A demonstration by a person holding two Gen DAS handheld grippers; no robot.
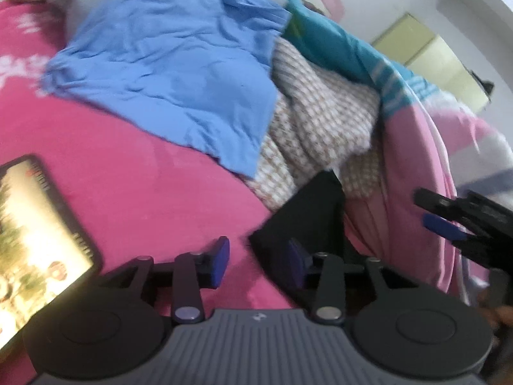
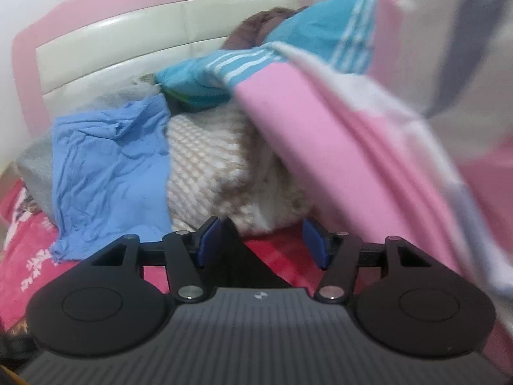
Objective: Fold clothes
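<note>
A pile of clothes lies on the pink bed sheet [image 1: 134, 192]. It holds a crumpled blue garment [image 1: 179, 64] [image 2: 109, 166], a beige-and-white knit sweater [image 1: 317, 115] [image 2: 211, 166], a teal garment with white stripes [image 1: 352, 48] [image 2: 288, 45] and a pink garment [image 1: 413, 173] [image 2: 323, 147]. A black cloth [image 1: 307, 211] [image 2: 239, 260] lies at the pile's near edge. My left gripper [image 1: 259, 264] is open, its right finger over the black cloth's edge. My right gripper [image 2: 262, 243] is open too, with the black cloth lying between its fingers. It also shows from the side as the right gripper [image 1: 449, 221].
A phone [image 1: 38, 234] with a lit screen lies on the sheet left of my left gripper. A pink-and-white padded headboard [image 2: 112, 32] stands behind the pile. A white wall and pale yellow panels [image 1: 426, 51] are beyond the bed. Both views are blurred.
</note>
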